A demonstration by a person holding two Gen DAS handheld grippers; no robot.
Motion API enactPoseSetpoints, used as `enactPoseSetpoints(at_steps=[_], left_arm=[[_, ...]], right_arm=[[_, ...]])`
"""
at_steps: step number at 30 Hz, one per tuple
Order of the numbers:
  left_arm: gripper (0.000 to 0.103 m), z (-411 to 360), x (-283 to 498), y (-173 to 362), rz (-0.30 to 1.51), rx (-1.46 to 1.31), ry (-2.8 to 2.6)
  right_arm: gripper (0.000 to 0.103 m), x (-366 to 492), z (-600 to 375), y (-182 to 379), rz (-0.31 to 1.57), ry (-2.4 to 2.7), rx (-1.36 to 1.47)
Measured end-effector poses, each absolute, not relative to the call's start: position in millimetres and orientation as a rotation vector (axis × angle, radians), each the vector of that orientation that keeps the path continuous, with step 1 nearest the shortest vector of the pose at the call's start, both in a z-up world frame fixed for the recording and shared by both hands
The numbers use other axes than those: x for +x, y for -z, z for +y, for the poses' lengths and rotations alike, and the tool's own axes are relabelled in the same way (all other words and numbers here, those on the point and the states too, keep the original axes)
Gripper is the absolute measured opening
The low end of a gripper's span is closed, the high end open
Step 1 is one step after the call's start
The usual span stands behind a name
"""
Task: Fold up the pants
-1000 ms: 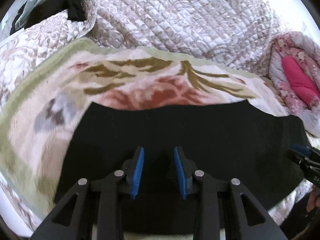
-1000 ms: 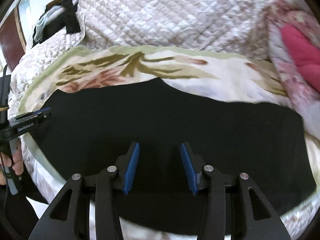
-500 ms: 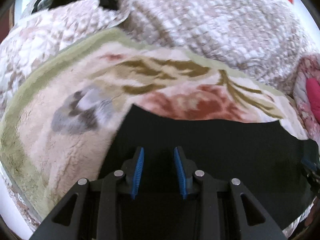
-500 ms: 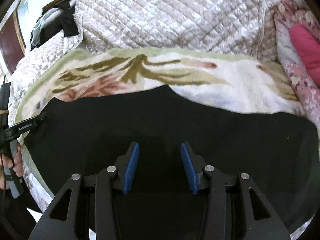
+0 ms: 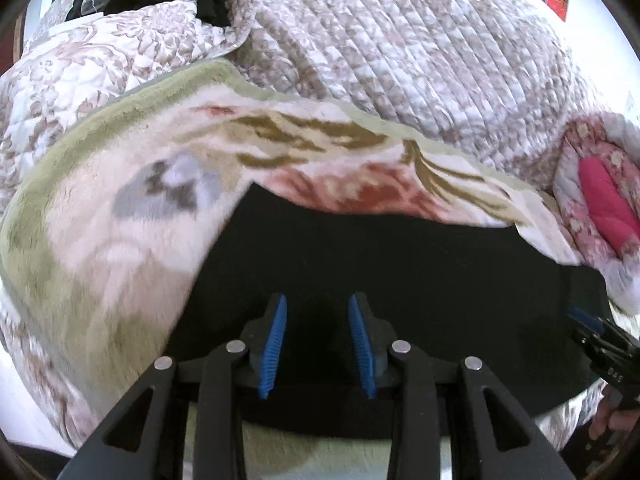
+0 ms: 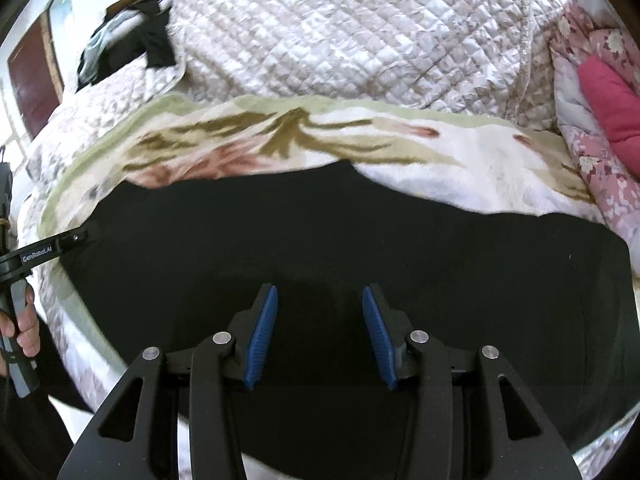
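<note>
Pants [image 5: 400, 272]: black, spread flat in a wide band across a floral fleece blanket [image 5: 120, 240] on a bed; near edge lies close to the blanket's front border, far edge runs uneven, with a raised peak near the middle in the right wrist view [image 6: 344, 168]. Left gripper [image 5: 317, 344]: blue-padded fingers [image 5: 276, 344] apart and opening, hovering over the left end of the pants, black cloth seen in the gap, pads not pressing on it; seen from the right wrist view as a black bar reaching in from the left edge [image 6: 44, 252], tip at the pants' left border, held by a hand [image 6: 24, 328]. Right gripper [image 6: 319, 336]: fingers [image 6: 262, 336] spread, over the middle of the pants, nothing pinched; its tip shows at the right edge of the left wrist view [image 5: 600, 340]. Quilted bedspread [image 6: 340, 32]: pale, bunched behind the blanket. Pink floral bedding [image 6: 600, 92]: far right. Dark clothing [image 6: 132, 48]: heaped at far left corner
</note>
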State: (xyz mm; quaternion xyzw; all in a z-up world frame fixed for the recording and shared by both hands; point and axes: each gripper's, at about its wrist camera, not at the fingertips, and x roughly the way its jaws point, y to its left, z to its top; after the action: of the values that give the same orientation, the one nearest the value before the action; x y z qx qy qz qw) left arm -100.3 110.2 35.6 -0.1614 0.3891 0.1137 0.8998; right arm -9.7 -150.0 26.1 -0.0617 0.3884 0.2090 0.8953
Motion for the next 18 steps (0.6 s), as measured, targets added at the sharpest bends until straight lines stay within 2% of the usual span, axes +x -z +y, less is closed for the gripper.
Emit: enactPoseSetpoints(at_steps=[3,18], left_arm=[[0.037,102.0,-100.3,-25.3,0.835,-0.3,-0.227],[0.037,95.5,-146.0,-40.7,0.787,-0.376,-0.22]], right_arm=[[0.045,-12.3,-142.0,-13.4,0.852,-0.441,-0.167],[0.045,-32.4,-130.3,-25.5,0.781,-0.539,-0.16]])
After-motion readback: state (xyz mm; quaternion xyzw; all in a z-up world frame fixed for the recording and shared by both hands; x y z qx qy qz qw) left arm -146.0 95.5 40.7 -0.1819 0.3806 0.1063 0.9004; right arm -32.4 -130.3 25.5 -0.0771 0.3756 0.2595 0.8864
